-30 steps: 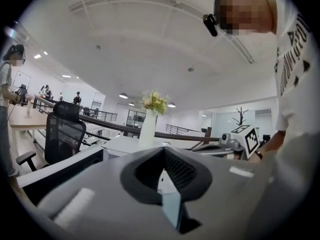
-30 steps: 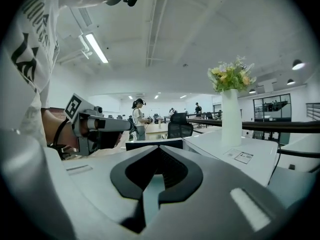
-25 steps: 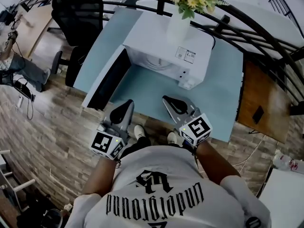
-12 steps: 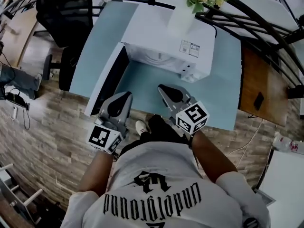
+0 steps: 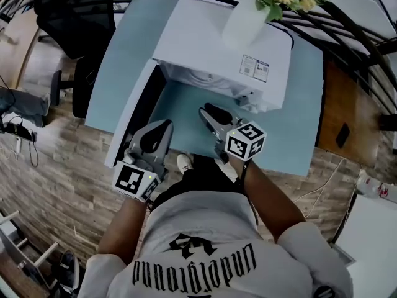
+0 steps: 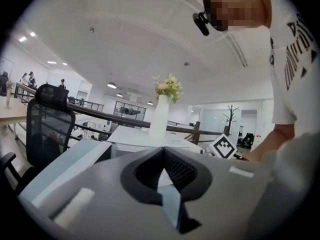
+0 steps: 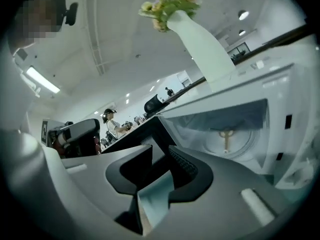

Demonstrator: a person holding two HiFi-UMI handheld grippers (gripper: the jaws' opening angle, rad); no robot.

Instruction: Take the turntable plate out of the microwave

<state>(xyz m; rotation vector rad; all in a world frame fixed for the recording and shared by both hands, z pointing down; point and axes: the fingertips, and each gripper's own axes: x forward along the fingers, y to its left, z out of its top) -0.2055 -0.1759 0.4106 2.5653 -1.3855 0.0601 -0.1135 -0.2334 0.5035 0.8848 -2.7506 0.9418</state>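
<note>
Peering along the right gripper (image 7: 161,153), whose jaws have just been opening and stand slightly apart with nothing between them, the right gripper view shows the round, clear glass turntable plate (image 7: 227,140). It lies flat inside the white box-shaped microwave (image 7: 280,96), a pale hub showing at its centre. In the left gripper view, the left gripper (image 6: 163,150) has its jaws pressed together, empty. In the head view, both grippers hang before the open dark-glazed door (image 5: 138,107), over the pale blue table (image 5: 291,126).
</note>
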